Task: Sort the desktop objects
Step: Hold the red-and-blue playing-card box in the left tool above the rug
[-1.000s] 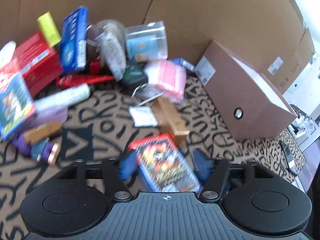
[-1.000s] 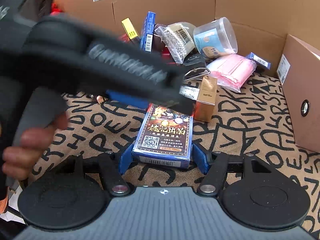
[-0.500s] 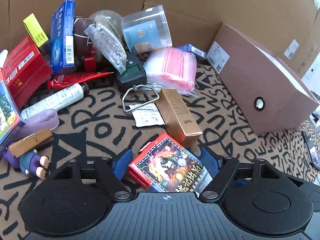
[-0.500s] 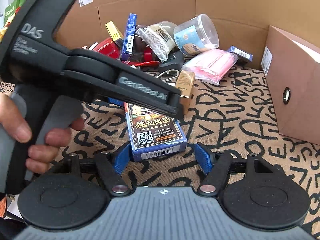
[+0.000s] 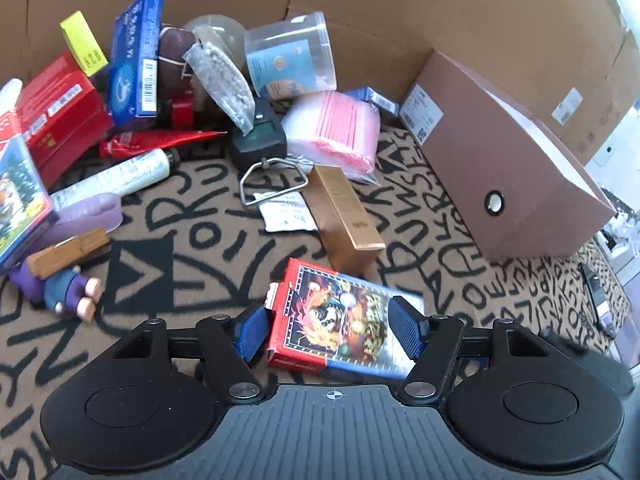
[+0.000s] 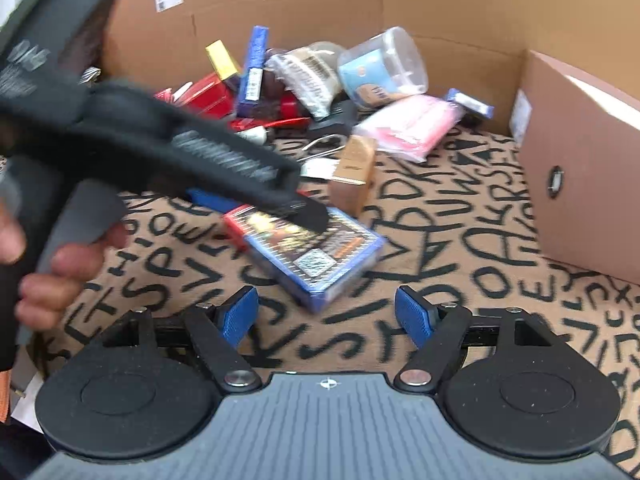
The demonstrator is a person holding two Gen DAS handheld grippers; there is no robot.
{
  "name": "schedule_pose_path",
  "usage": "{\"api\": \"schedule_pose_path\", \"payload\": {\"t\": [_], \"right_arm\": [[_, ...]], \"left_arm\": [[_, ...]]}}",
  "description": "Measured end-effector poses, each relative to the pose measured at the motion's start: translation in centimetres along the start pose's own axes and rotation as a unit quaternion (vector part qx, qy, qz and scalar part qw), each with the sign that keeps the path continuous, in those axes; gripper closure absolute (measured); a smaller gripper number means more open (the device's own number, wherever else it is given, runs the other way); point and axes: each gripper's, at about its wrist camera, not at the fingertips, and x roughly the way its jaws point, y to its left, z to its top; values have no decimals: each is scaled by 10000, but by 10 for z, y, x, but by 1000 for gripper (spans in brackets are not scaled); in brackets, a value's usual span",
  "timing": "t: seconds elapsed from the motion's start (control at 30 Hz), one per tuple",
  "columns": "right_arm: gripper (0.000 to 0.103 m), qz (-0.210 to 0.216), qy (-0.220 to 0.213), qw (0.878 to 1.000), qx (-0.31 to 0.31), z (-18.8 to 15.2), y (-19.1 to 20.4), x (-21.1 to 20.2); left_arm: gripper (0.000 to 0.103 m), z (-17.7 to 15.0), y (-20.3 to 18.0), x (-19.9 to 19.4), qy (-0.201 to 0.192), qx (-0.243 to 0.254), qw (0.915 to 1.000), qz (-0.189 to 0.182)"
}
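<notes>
A card box (image 5: 340, 328) with a red end and blue sides sits between the blue pads of my left gripper (image 5: 327, 332), which is shut on it just above the patterned mat. In the right wrist view the same card box (image 6: 316, 252) lies at an angle under the tip of the left gripper (image 6: 304, 210), held by a person's hand (image 6: 60, 276). My right gripper (image 6: 326, 316) is open with only mat between its fingers, a little short of the box.
A gold carton (image 5: 344, 216) lies just beyond the card box. A brown storage box (image 5: 500, 152) stands at the right. Several boxes, tubes, a clear tub (image 5: 292, 60) and a pink packet (image 5: 340, 132) are piled against the cardboard wall (image 5: 400, 8). A purple figure (image 5: 60, 288) lies left.
The right gripper has opened and drawn back from the card box. The left gripper has closed on the box, which has turned to an angle.
</notes>
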Motion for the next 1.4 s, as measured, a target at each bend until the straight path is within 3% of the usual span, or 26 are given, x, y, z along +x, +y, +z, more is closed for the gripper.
{"api": "schedule_pose_path", "payload": {"t": [0.23,0.4,0.53,0.7,0.8,0.97,1.03,1.07,1.23,1.4], "right_arm": [[23,-274,-54,9996,-28,4,-4,5],[21,-504,17,9980,373,3,-28,-1],[21,-404,-33,9985,370,3,-18,-2],[14,-158,-69,9986,504,6,-1,7],[9,-276,-118,9982,520,9,7,14],[6,-514,-195,9973,497,13,12,23],[6,-519,-213,9976,396,12,12,23],[7,-519,-220,9978,346,11,10,22],[6,-630,-165,9967,483,5,-11,12],[6,-648,-167,9961,579,7,-7,11]], "left_arm": [[29,3,2,0,74,88,9998,-158],[28,4,4,-4,65,76,9997,-219],[26,18,13,-9,-206,-220,9995,-95],[21,31,14,10,-52,-69,10000,-26],[20,31,14,15,-16,-2,10000,-42],[29,31,14,22,43,111,9999,-68],[40,29,12,19,69,190,9997,-133],[42,28,11,17,82,232,9996,-169],[38,21,9,10,138,328,9989,-294],[35,35,18,20,65,-52,9995,-305]]}}
